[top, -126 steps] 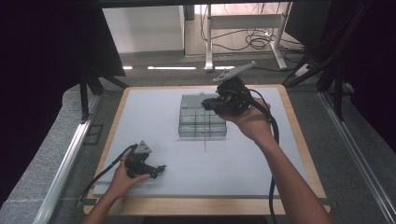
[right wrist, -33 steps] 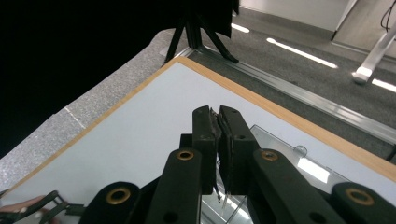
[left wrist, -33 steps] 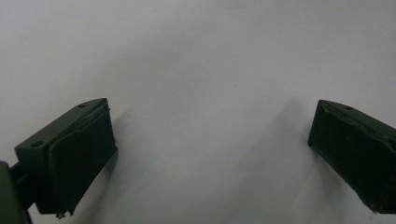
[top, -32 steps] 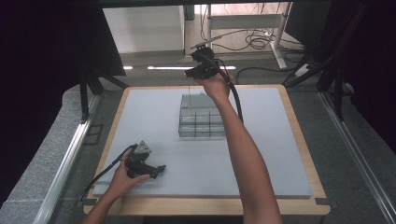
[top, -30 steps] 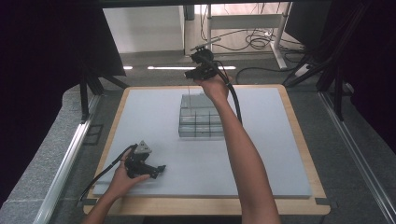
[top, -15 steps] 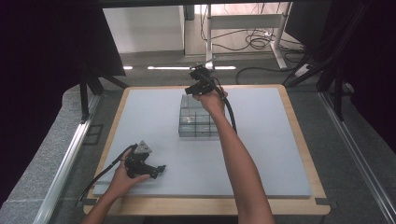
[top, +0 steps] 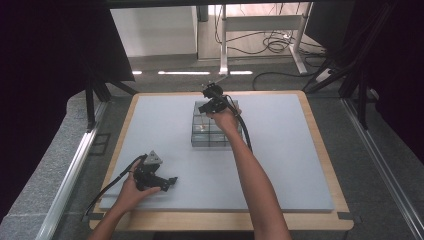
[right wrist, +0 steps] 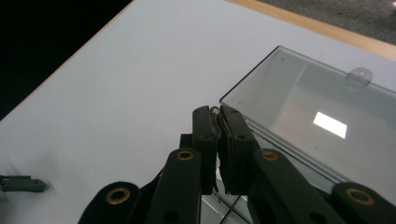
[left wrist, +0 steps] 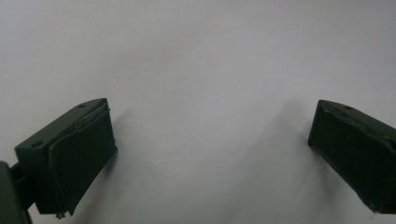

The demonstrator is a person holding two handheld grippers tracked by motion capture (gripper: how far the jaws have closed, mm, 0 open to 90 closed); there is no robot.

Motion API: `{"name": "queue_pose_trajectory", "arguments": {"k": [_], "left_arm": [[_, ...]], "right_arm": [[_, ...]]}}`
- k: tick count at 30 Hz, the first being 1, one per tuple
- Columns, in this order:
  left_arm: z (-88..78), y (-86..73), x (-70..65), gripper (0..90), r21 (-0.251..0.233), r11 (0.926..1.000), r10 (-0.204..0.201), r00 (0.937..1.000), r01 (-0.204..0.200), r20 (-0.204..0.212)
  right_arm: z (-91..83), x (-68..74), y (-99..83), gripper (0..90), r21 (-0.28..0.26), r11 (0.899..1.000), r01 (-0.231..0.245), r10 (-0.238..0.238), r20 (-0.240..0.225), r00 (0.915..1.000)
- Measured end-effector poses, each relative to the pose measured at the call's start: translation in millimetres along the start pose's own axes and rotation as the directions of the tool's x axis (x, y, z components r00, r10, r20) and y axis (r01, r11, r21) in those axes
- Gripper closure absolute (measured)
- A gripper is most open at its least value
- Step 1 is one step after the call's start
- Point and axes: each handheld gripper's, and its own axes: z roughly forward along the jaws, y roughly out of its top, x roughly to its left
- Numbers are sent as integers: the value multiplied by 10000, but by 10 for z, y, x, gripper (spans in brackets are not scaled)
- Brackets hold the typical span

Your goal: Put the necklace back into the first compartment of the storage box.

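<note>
The right gripper (right wrist: 217, 114) pinches the raised lid corner of a clear compartment box (top: 216, 125) at mid-table. The left gripper (left wrist: 210, 140), jaws spread wide and empty, rests on the white tabletop (top: 280, 165) near its front-left corner.

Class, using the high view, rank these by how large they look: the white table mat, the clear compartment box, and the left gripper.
1. White table mat, largest by far.
2. Clear compartment box, partly covered by the right hand.
3. Left gripper: smallest. It looks somewhat smaller than the box, though it lies nearer the camera.
</note>
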Motion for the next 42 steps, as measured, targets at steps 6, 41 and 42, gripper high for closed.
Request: {"name": "queue_pose_trajectory", "arguments": {"k": [6,41,42], "left_arm": [[-2,1,1,1,23,10000,18,10000,-18,9],[-2,1,0,1,14,10000,10,10000,-10,7],[-2,1,0,1,17,10000,10,10000,-10,9]], "right_arm": [[156,-30,-117,838,345,9994,-44,46,-51,10000],[-434,-65,-808,378,34,9987,506,-505,-371,9980],[-500,-74,-876,370,28,9983,589,-588,-340,9977]]}}
